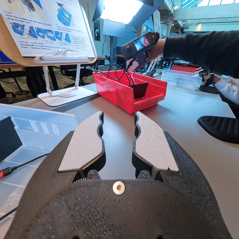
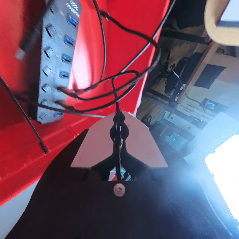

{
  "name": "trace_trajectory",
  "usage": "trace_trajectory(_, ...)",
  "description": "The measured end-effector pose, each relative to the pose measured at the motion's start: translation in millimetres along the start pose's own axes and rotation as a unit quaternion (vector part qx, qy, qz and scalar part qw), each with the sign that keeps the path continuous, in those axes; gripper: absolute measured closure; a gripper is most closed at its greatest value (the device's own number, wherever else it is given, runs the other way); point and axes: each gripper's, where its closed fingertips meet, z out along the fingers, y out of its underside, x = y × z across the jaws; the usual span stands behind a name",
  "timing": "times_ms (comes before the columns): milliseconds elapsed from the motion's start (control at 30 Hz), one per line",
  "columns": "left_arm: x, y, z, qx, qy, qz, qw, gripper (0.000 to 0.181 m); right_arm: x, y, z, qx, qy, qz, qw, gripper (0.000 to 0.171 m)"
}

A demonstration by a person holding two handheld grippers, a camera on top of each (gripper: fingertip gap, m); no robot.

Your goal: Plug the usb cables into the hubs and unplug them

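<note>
Grey tabletop, near to far: left gripper, jaws apart, idle; red bin; right gripper, jaws clamped on black cable. Hub in bin, two plugs seated. Step: unplugging, likely; next needs hub steadied.

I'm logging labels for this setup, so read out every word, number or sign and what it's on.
White printed instruction sheet on the wooden stand: legible text, which I won't quote.
Grey multi-port USB hub in the red plastic bin: a marking, blurred.
Grey table top: a small mark, too small to read.
</note>
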Motion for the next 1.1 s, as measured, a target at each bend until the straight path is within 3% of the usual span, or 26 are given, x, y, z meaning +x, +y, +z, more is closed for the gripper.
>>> trace_trajectory(233, -1.7, 3.4, 0.6, -0.009, 0.000, 0.003, 1.000, 0.135, -24.8, -48.8, 21.7, 0.054, -0.035, 0.010, 0.998, 0.171)
trace_trajectory(367, -2.3, 5.7, 1.3, -0.014, 0.000, 0.006, 1.000, 0.135, -29.1, -66.3, 15.3, 0.094, -0.055, 0.037, 0.993, 0.168)
trace_trajectory(467, -2.3, 7.0, 1.8, -0.016, 0.002, 0.005, 1.000, 0.135, -33.5, -76.8, -4.5, 0.139, -0.114, 0.092, 0.979, 0.148)
trace_trajectory(567, -2.4, 8.0, 2.0, -0.019, 0.001, 0.006, 1.000, 0.135, -29.9, -88.6, -43.2, 0.222, -0.207, 0.175, 0.937, 0.118)
trace_trajectory(633, -2.5, 8.4, 2.1, -0.020, 0.000, 0.007, 1.000, 0.135, -16.2, -100.8, -82.3, 0.317, -0.257, 0.249, 0.878, 0.106)
trace_trajectory(733, -3.4, 8.0, 1.2, -0.021, -0.004, 0.007, 1.000, 0.134, 15.4, -102.8, -143.8, 0.460, -0.232, 0.342, 0.786, 0.106)
trace_trajectory(833, -6.2, 8.8, 0.1, -0.027, -0.012, 0.003, 1.000, 0.134, -0.3, -92.8, -192.7, 0.535, -0.206, 0.378, 0.727, 0.108)
trace_trajectory(1000, -16.2, 3.2, -5.1, -0.029, -0.035, -0.010, 0.999, 0.132, -105.1, -85.3, -224.6, 0.564, -0.203, 0.425, 0.678, 0.113)
trace_trajectory(1100, -30.9, -12.9, -16.1, -0.018, -0.069, -0.008, 0.997, 0.131, -166.5, -85.3, -223.5, 0.558, -0.177, 0.437, 0.683, 0.113)
